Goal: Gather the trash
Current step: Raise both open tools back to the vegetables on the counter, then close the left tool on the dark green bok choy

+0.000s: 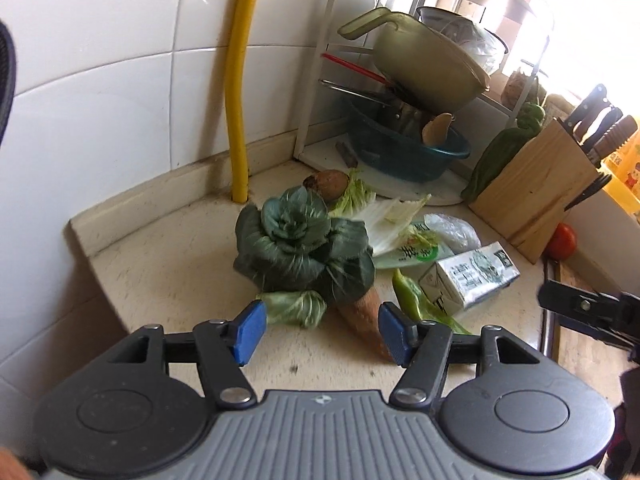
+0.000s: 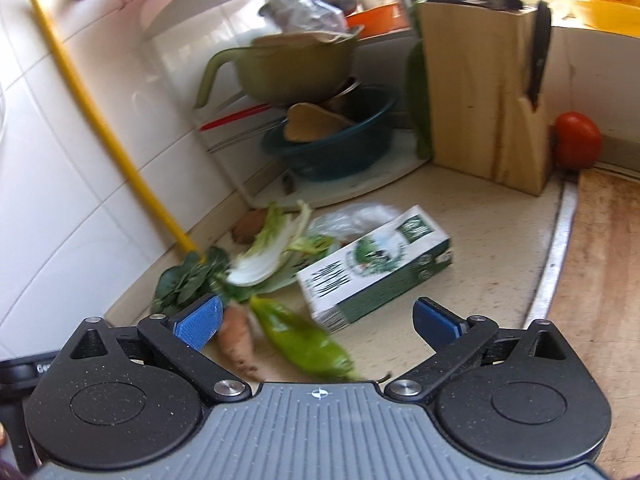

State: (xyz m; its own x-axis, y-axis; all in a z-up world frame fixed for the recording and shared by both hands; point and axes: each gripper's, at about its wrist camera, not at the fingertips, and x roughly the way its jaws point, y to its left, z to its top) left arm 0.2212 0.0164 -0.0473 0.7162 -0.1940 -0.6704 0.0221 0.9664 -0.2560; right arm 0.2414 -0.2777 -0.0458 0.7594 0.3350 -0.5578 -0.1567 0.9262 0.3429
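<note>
Occupying a tiled kitchen corner: a speckled beige worktop, white wall tiles, a yellow hose running down to the worktop's back edge.

Landmark: wooden knife block. Left of it, a white rack holds a teal basin with an olive handled bowl stacked above. In front of the block lies the trash: a green-and-white carton on its side, a crumpled clear bag just behind it, cabbage scraps. Beside these: a dark leafy green, a carrot, a green pepper.

Left hand-held gripper: jaws apart, empty, low before the carrot.
Right hand-held gripper: jaws wide, empty, over the pepper, the carton just ahead.

Right wrist view only: a wooden cutting board right of the block. A tomato touches the block's right side.
</note>
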